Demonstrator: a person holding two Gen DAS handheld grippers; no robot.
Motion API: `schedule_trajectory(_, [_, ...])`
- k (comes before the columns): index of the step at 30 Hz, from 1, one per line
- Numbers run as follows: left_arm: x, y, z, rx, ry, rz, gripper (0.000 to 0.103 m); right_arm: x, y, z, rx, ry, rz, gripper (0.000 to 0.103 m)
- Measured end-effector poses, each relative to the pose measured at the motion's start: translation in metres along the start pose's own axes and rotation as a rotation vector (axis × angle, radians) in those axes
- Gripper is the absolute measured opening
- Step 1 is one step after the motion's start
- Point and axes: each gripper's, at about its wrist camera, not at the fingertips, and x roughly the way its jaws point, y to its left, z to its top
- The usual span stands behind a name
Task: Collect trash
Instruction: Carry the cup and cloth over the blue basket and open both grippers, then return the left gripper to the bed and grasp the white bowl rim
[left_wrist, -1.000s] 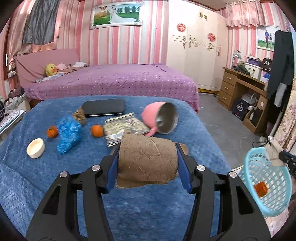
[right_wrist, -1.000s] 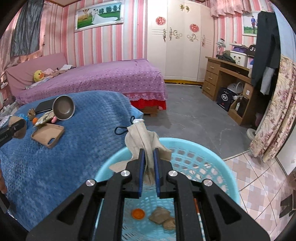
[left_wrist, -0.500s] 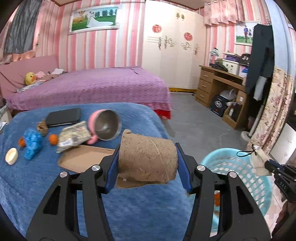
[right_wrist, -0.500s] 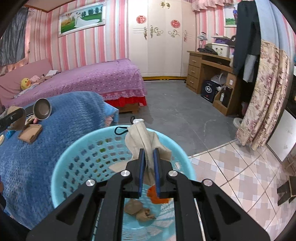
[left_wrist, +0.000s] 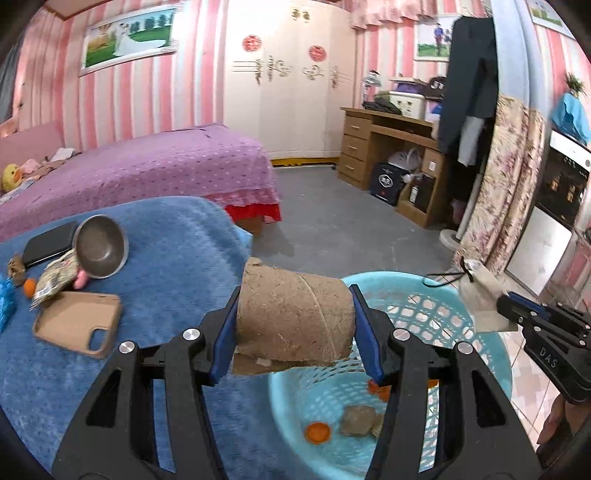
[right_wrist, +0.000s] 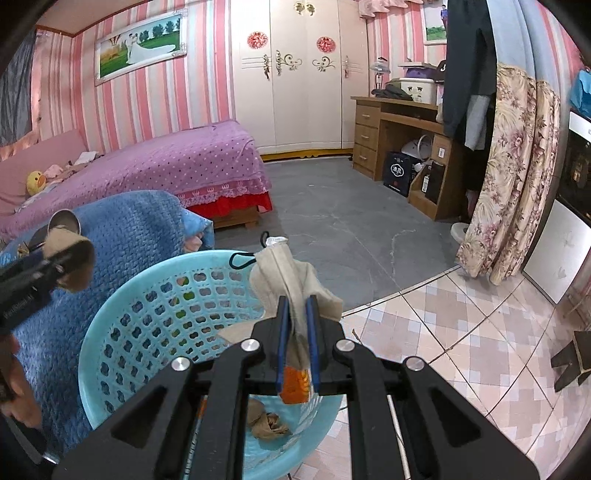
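Two grips: the left gripper (left_wrist: 295, 332) pinches a cardboard roll (left_wrist: 293, 317) over the basket (left_wrist: 436, 291) rim; the right gripper (right_wrist: 297, 332) pinches a cloth mask (right_wrist: 291, 280). Only the left view shows the phone case (left_wrist: 77, 325).

The brown roll (left_wrist: 295, 321) hides part of the blue basket (left_wrist: 491, 369) rim behind it, & the black gripper arms cover more of the basket floor. An orange scrap (left_wrist: 376, 386) in the basket peeks out by the arm, so its shape can't be told. Left of the basket, the blue crinkly thing (left_wrist: 5, 302) is cut off by the pic's edge. In the right wrist view, the beige cloth (right_wrist: 291, 284) covers the basket's far rim, and an orange bit (right_wrist: 294, 384) under it is half hidden. The lumps at the basket bottom (right_wrist: 266, 421) are too crumpled to name.
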Motion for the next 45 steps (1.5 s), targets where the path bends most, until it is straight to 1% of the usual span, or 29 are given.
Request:
schedule_trajectory(2, [0.005,-0.006,0.0,0.011,0.016,-0.025,0.056,-0.001,0.001,0.0,0.002,-0.005,0.002,0.01])
schedule_trajectory(3, [0.006,-0.007,0.0,0.013,0.018,-0.031,0.058,-0.002,0.003,0.0,0.001,-0.008,0.005,0.01])
schedule_trajectory(4, [0.008,-0.007,0.0,0.013,0.02,-0.031,0.068,-0.002,0.004,0.0,-0.001,-0.008,0.007,0.01])
schedule_trajectory(7, [0.009,-0.003,0.001,0.018,0.022,-0.026,0.081,0.0,0.008,-0.002,-0.007,-0.003,0.014,0.01])
schedule_trajectory(10, [0.006,0.009,0.005,0.011,0.005,0.019,0.091,0.001,0.01,-0.003,-0.01,0.0,0.019,0.01])
schedule_trajectory(13, [0.002,0.023,0.009,-0.007,-0.004,0.03,0.093,0.003,0.012,-0.003,-0.013,0.0,0.019,0.01])
schedule_trajectory(19, [-0.006,0.055,0.014,-0.04,-0.014,0.086,0.095,0.004,0.018,-0.003,-0.011,-0.004,0.018,0.011])
schedule_trajectory(21, [-0.008,0.064,0.014,-0.054,-0.017,0.102,0.095,0.006,0.022,-0.003,-0.012,-0.007,0.011,0.014])
schedule_trajectory(23, [-0.012,0.073,0.014,-0.063,-0.016,0.121,0.096,0.008,0.028,-0.004,-0.026,-0.006,-0.003,0.015])
schedule_trajectory(25, [-0.016,0.081,0.012,-0.062,-0.017,0.133,0.096,0.012,0.032,-0.003,-0.034,0.005,-0.011,0.023])
schedule_trajectory(27, [-0.021,0.086,0.01,-0.059,-0.02,0.148,0.096,0.015,0.037,-0.003,-0.026,0.011,-0.016,0.053])
schedule_trajectory(31, [-0.032,0.106,0.005,-0.074,-0.014,0.165,0.097,0.015,0.044,0.001,-0.008,0.008,-0.035,0.073])
schedule_trajectory(32, [-0.034,0.111,0.003,-0.075,-0.012,0.164,0.097,0.014,0.047,0.002,-0.008,0.004,-0.044,0.081])
schedule_trajectory(33, [-0.038,0.116,0.002,-0.074,-0.012,0.167,0.097,0.013,0.052,0.004,-0.007,-0.005,-0.051,0.087])
schedule_trajectory(36, [-0.048,0.132,-0.001,-0.061,-0.025,0.198,0.097,0.01,0.065,0.009,-0.015,-0.016,-0.052,0.093])
schedule_trajectory(38, [-0.054,0.143,-0.002,-0.069,-0.027,0.214,0.097,0.009,0.076,0.012,-0.029,-0.028,-0.057,0.097])
schedule_trajectory(42, [-0.065,0.174,-0.006,-0.095,-0.032,0.242,0.097,0.004,0.102,0.018,-0.046,-0.048,-0.034,0.098])
schedule_trajectory(44, [-0.068,0.192,-0.008,-0.098,-0.031,0.268,0.097,0.002,0.115,0.02,-0.052,-0.062,-0.021,0.098])
schedule_trajectory(45, [-0.069,0.199,-0.01,-0.098,-0.029,0.275,0.097,0.001,0.126,0.021,-0.058,-0.066,-0.004,0.098])
